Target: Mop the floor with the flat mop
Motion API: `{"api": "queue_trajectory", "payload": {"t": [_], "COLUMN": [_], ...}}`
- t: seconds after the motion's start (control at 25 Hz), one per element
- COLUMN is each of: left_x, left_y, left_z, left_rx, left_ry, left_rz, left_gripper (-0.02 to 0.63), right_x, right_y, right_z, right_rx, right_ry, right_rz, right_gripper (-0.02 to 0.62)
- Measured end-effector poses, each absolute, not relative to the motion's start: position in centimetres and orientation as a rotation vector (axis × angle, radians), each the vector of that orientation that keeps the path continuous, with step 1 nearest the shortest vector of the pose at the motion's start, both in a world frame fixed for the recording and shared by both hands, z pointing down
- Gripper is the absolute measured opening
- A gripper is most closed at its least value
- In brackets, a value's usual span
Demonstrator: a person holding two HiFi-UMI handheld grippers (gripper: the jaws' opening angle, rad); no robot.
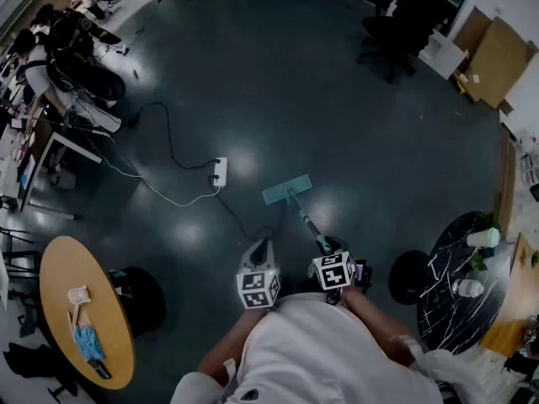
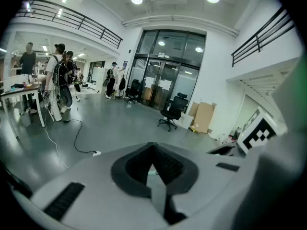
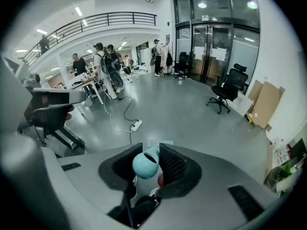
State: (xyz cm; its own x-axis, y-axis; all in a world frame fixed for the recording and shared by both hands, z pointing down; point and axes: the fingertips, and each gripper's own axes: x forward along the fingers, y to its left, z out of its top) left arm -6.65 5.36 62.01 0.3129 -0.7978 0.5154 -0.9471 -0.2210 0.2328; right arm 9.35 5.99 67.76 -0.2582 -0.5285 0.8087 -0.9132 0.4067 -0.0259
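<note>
The flat mop's teal head point(image 1: 286, 189) lies flat on the dark grey floor ahead of me. Its handle point(image 1: 308, 222) slants back to my right gripper point(image 1: 325, 246), which is shut on it. In the right gripper view the handle's rounded teal end point(image 3: 145, 166) sits between the dark pads point(image 3: 171, 164) of that gripper point(image 3: 149, 165), and the mop head point(image 3: 154, 143) shows just beyond them. My left gripper point(image 1: 259, 247) hangs beside the right one, left of the handle and clear of it. Its jaws point(image 2: 153, 169) meet in a narrow V with nothing held.
A white power strip point(image 1: 220, 172) with trailing cables lies left of the mop head. A round wooden table point(image 1: 84, 310) stands near left, a black round table point(image 1: 459, 276) with a cup near right. An office chair point(image 1: 396, 28) and cardboard point(image 1: 497, 57) are far right. People stand at desks far left.
</note>
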Motion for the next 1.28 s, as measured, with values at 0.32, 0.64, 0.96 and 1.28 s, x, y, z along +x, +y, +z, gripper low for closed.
{"api": "queue_trajectory", "payload": {"t": [0.32,0.64,0.96,1.28], "left_x": [-6.4,-6.2,-6.7,-7.5], "left_y": [5.4,5.3,4.3,2.8], "left_z": [62.2,62.0,61.9,62.1], "left_rx": [2.079,2.086,2.082,2.065], "left_ry": [-1.535,-1.534,-1.552,-1.555], "left_rz": [0.393,0.387,0.371,0.358], "left_gripper": [0.006,0.005,0.005,0.005], "right_x": [9.7,10.1,9.9,7.5], "right_y": [6.0,6.5,6.1,-1.6], "right_z": [67.9,68.1,69.6,72.5], "right_rx": [1.231,1.228,1.218,1.241], "right_ry": [-1.915,-1.904,-1.885,-1.904], "right_rz": [0.659,0.666,0.681,0.618], "right_gripper": [0.115,0.115,0.115,0.114]}}
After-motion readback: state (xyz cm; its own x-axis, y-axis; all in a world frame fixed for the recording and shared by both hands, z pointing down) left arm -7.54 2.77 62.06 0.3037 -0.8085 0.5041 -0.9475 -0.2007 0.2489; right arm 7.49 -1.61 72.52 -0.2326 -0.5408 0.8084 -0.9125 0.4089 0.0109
